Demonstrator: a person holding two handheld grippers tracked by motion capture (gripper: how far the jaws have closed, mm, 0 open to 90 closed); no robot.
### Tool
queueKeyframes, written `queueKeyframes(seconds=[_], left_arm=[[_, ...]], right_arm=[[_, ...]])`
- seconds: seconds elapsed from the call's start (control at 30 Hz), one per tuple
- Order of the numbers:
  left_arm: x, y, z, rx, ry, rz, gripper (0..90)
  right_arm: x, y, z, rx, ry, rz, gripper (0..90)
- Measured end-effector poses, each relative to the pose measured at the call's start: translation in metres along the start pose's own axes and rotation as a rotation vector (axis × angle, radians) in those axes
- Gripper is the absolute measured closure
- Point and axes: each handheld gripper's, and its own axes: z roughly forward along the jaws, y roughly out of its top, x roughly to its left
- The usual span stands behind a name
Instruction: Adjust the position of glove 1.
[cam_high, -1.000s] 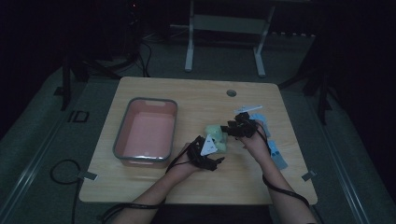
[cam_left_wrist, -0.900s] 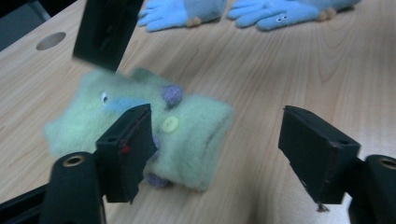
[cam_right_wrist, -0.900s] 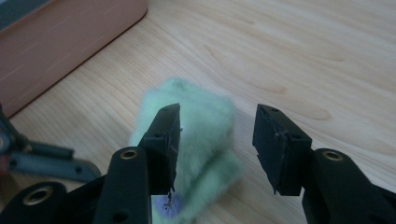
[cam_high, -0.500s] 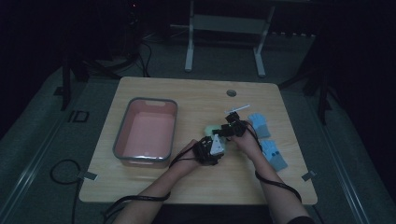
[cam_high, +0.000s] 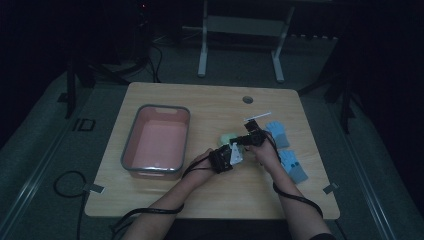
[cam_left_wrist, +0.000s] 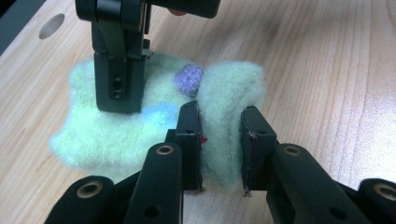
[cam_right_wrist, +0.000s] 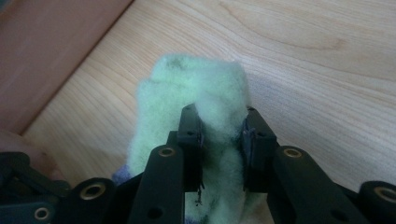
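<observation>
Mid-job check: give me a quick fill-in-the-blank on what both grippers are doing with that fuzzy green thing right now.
1. The left gripper is shut on a raised fold of the fuzzy pale green ____.
2. The right gripper is ____ on the same cloth.
3. A small ____ pom-pom sits on the cloth.
4. The pink bin lies on the person's ____ side of the table.

Missing words: cloth; shut; purple; left

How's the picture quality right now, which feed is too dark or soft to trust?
High view: dim and underexposed, so the green fuzzy sock and both grippers are hard to make out. Left gripper view: bright and even, sharp wood grain on the table, the sock a bit soft. Right gripper view: well lit, the sock crisp, the near black jaws slightly blurred.
</observation>
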Motion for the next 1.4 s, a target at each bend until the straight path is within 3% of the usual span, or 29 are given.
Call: queueKeyframes(seconds=[0.2,0.43,0.87,1.3,1.4], left_arm=[[0.0,0.004,-0.008,0.015,0.021,0.034,74.4],[0.002,0.015,-0.028,0.003,0.042,0.038,74.4],[0.021,0.034,-0.071,-0.011,0.032,0.071,74.4],[0.041,0.03,-0.103,0.04,0.059,0.133,74.4],[0.045,0.026,-0.111,0.044,0.066,0.12,74.4]], right_arm=[[0.007,0.002,-0.008,-0.013,0.005,-0.018,75.7],[0.021,0.008,-0.028,-0.061,0.018,-0.039,75.8],[0.045,0.024,-0.06,-0.132,0.044,-0.075,75.8],[0.073,0.046,-0.059,-0.168,0.066,-0.104,75.8],[0.079,0.051,-0.056,-0.172,0.078,-0.108,75.8]])
